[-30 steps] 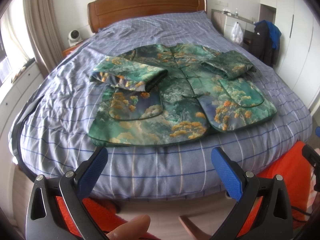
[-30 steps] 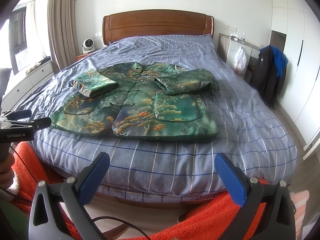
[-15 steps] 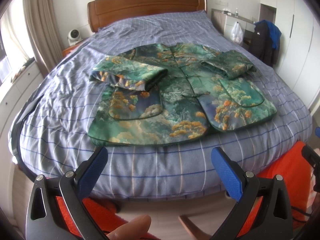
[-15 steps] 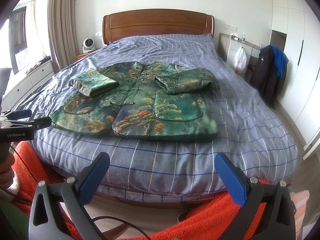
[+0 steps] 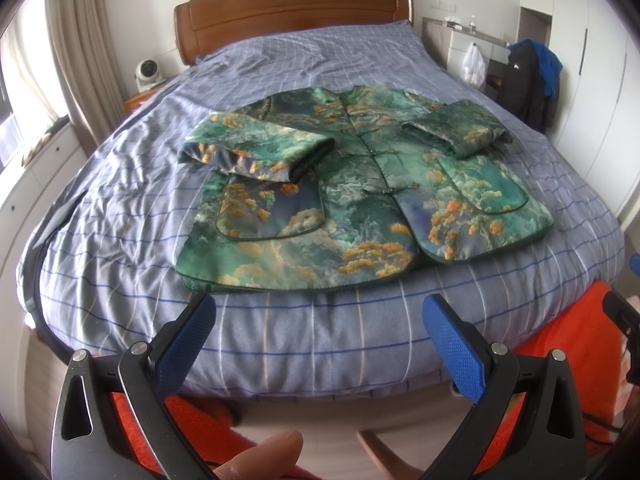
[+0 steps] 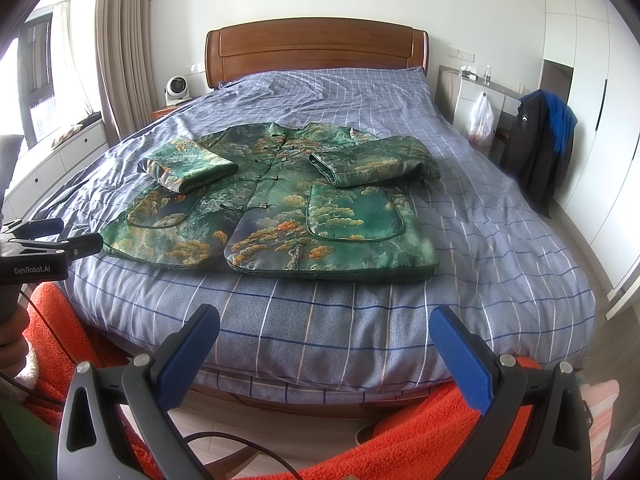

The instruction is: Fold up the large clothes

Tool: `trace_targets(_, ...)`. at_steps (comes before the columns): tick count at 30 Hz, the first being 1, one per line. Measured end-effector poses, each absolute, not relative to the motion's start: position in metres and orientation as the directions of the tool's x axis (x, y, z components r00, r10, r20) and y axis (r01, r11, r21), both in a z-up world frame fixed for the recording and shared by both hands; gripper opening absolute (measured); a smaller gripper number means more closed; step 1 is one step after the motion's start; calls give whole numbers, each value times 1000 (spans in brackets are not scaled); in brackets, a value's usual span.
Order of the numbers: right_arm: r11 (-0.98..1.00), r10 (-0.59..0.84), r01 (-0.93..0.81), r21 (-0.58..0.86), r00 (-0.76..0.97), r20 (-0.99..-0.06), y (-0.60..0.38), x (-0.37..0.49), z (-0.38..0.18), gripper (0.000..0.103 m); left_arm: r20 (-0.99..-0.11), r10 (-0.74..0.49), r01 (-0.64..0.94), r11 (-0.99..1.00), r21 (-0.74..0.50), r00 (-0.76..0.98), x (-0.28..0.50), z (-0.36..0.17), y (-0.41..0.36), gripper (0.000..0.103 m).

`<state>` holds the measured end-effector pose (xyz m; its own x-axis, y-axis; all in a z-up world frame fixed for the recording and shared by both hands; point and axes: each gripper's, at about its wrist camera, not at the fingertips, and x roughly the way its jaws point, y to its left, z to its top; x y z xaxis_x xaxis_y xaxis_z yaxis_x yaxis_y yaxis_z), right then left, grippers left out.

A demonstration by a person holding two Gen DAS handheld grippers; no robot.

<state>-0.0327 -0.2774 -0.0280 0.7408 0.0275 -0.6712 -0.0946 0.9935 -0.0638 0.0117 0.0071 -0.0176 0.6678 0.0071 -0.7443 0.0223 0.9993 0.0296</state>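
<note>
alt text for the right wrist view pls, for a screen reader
A green brocade jacket with orange tree print lies flat, front up, on a blue checked bedspread, both sleeves folded in across its front. The right gripper hangs open in the foreground, short of the bed; the left gripper shows at the left edge.

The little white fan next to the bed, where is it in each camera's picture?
Left wrist view: the white fan sits at the upper left, beside the bed and left of the wooden headboard.
Right wrist view: the white fan is again at the upper left, just left of the wooden headboard, higher than the green jacket.
Shared landmark: the wooden headboard, with the fan just to its left in both views.
</note>
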Motion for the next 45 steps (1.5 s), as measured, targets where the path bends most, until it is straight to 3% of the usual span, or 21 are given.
trace_targets(14, 993, 29, -98, -64, 737, -675, -275, -33, -29, 103, -745, 10, 24, 999, 35, 667, 13, -21, 5, 103)
trace_targets(34, 985, 43, -146, -95, 735, -677, -265, -17, -28, 103, -800, 121, -27, 991, 130, 587, 24, -32, 9, 103)
trace_targets(45, 971, 104, -223, -85, 719, -688, -258, -8, -36, 103, -837, 111, -32, 993, 111, 536, 33, -43, 13, 103)
